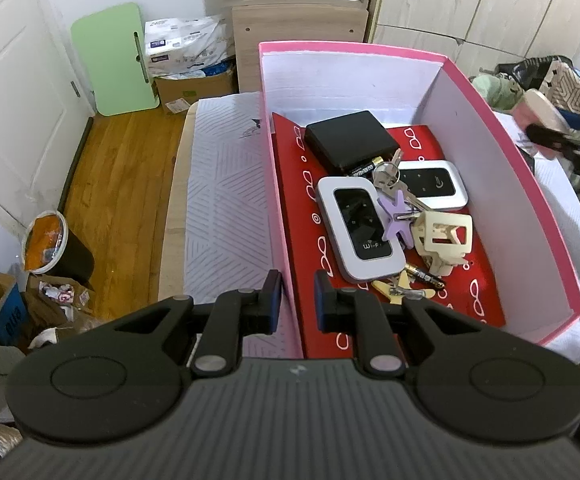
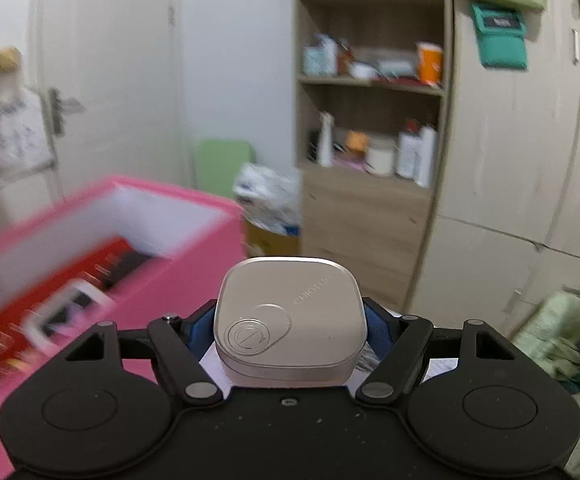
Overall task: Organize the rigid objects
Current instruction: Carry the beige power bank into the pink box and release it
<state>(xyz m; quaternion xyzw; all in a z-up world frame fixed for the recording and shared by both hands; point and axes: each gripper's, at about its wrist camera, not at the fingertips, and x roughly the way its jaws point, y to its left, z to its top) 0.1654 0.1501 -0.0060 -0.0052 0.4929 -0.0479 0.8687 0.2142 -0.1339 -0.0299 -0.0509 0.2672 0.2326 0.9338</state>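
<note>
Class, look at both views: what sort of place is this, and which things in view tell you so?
Probably a bedroom in a home. A mattress lies under the pink box, wardrobe doors line the wall, and a shelf holds bottles and jars.

Bed [image 1: 225, 208], white striped cover: pink box [image 1: 490, 92] sits directly on it (near left edge); rumpled clothes [image 1: 530, 80] beyond box.
</note>
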